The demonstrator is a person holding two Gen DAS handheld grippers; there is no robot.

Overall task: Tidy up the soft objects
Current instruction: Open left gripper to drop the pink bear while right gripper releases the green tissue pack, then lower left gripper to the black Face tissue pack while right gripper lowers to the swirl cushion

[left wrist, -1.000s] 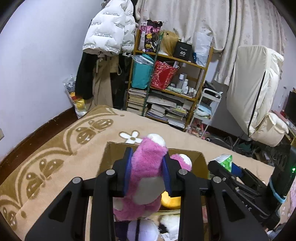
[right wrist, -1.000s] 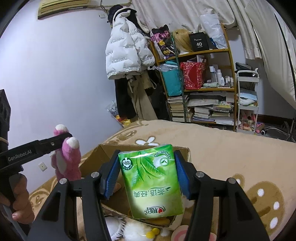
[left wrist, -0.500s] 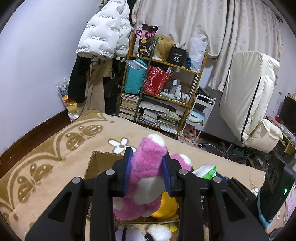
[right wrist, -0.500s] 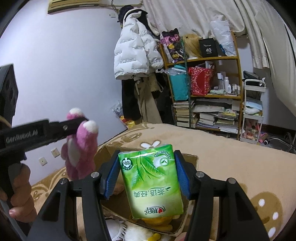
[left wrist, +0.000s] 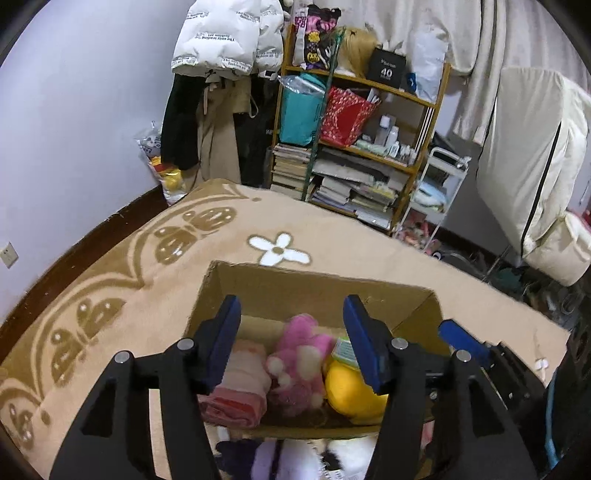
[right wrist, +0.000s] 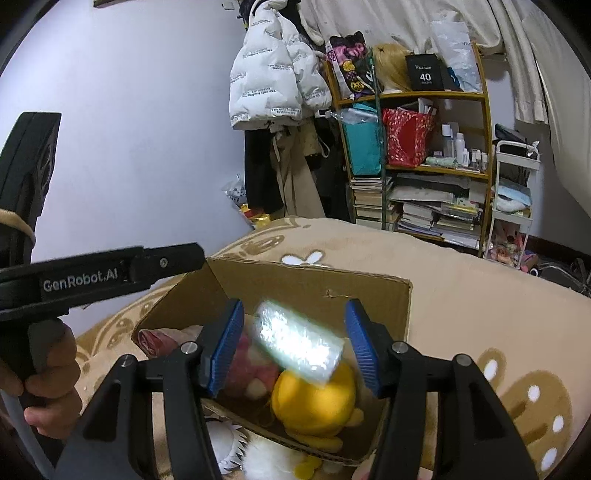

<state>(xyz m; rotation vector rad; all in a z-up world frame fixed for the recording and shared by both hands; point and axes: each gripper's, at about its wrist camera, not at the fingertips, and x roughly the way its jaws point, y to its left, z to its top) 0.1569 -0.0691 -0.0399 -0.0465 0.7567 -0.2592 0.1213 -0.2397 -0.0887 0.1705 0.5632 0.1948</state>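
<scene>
A lived-in bedroom at home.
Patterned blanket (left wrist: 122, 266), crowded shelf (left wrist: 354, 144) of books and bottles, puffer jacket (right wrist: 273, 74) hung on the wall, curtains (left wrist: 443, 33).

One cardboard box (left wrist: 325, 291) stood on the blanket. Inside were one pink plush toy (left wrist: 299, 354), one yellow plush toy (left wrist: 351, 391), one pink folded cloth (left wrist: 240, 387) and one tissue pack (right wrist: 299, 339). Two claws, left (left wrist: 291, 345) and right (right wrist: 293, 345), were there.

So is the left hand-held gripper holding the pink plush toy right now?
No, the left hand-held gripper is open with nothing between its pads, and the pink plush toy lies down inside the cardboard box.
</scene>
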